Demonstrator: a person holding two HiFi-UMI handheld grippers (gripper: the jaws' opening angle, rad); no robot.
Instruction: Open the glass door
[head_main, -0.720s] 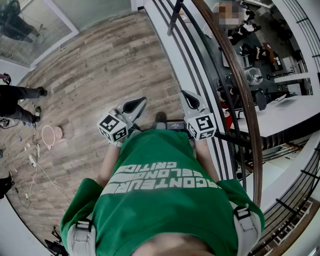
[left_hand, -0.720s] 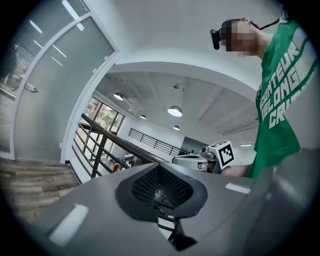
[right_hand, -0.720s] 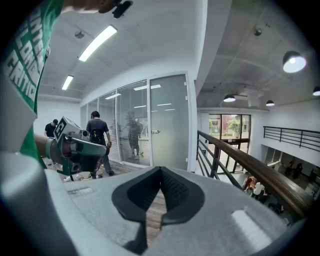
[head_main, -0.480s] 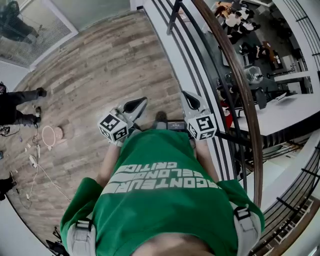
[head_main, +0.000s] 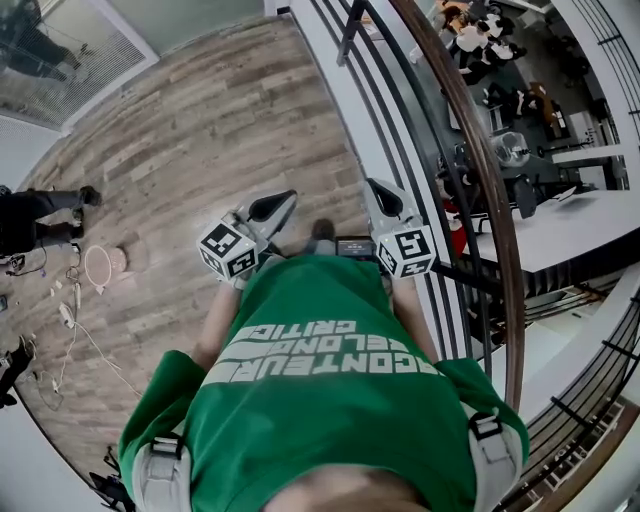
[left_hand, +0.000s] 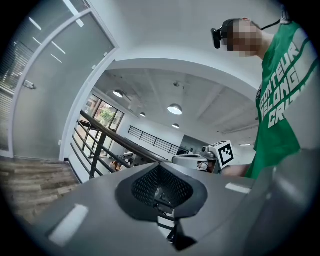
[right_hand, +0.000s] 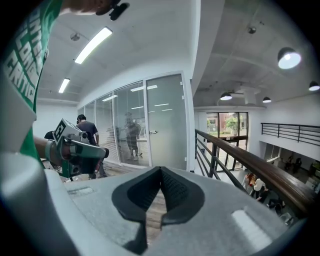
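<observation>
- The left grey two-jaw gripper (head_main: 272, 208) is held just in front of the wearer's green T-shirt (head_main: 320, 370). Its black ribbed jaws are pressed together at the tips, with nothing between them.
- The right grey two-jaw gripper (head_main: 384, 201) is level with it at its 3 o'clock, and the two are apart. Its jaws also meet at the tips and carry nothing.
- In the head view both grippers point toward 12 o'clock over the grey-brown wood-plank floor (head_main: 200, 130).
- The tall frosted glass door (right_hand: 165, 122) has a small metal handle on its left edge. It stands ahead at about 12 o'clock in the right gripper view, in line with the glazed wall panels to its left. It is well apart from both grippers.
- In the head view that glazed wall fills the corner at 10 o'clock.
- A curved brown wooden handrail (head_main: 480, 170) on black metal bars runs along the wearer's 3 o'clock side, from 12 down to 5 o'clock. A lower level shows beyond it.
- A person in dark clothes (head_main: 35, 210) stands at 9 o'clock by the frame edge, near loose white cables (head_main: 70, 320) lying on the planks.
</observation>
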